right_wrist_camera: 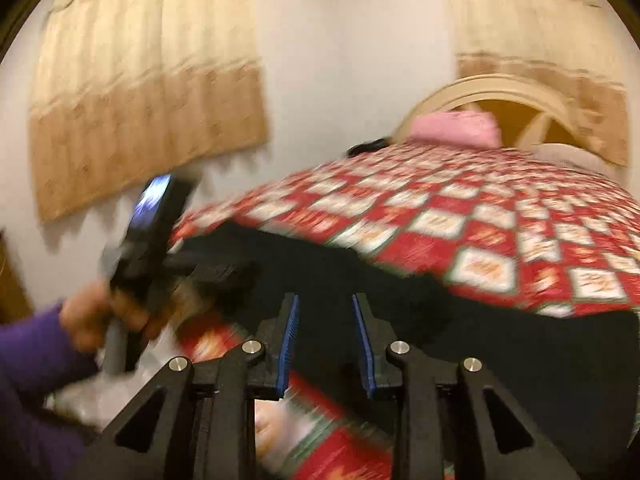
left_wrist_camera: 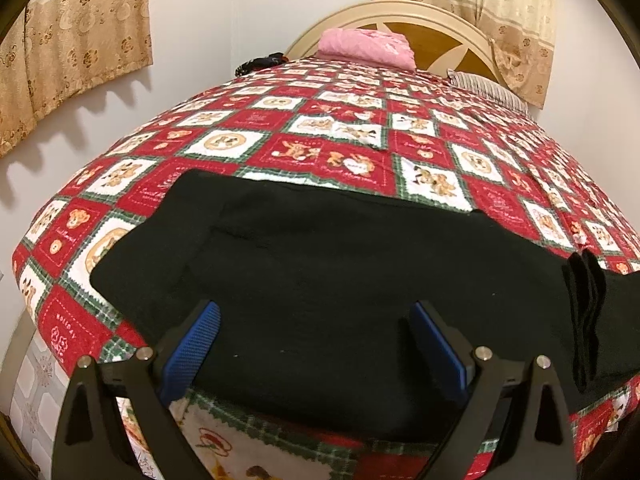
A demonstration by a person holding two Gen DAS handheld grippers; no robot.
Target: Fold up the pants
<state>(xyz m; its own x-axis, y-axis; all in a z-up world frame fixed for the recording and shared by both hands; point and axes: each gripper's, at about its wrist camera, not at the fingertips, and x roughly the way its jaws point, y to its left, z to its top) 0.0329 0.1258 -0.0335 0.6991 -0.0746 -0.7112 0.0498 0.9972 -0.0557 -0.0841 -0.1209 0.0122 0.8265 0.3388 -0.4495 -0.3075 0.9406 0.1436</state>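
Note:
Black pants (left_wrist_camera: 340,280) lie folded across the near edge of a bed with a red and white bear quilt (left_wrist_camera: 340,132). A bunched part of the black cloth (left_wrist_camera: 588,312) stands up at the right. My left gripper (left_wrist_camera: 316,320) is open, with its blue pads above the pants and nothing between them. In the blurred right wrist view my right gripper (right_wrist_camera: 325,312) is open and empty, just above the pants (right_wrist_camera: 400,320). The left gripper body (right_wrist_camera: 160,240) and the person's hand (right_wrist_camera: 96,316) show at the left of that view.
A pink folded cloth (left_wrist_camera: 368,46) and a striped pillow (left_wrist_camera: 484,88) lie at the head of the bed by the cream headboard (left_wrist_camera: 404,16). A dark item (left_wrist_camera: 260,63) lies at the far left edge. Curtains (left_wrist_camera: 80,40) hang on the white walls.

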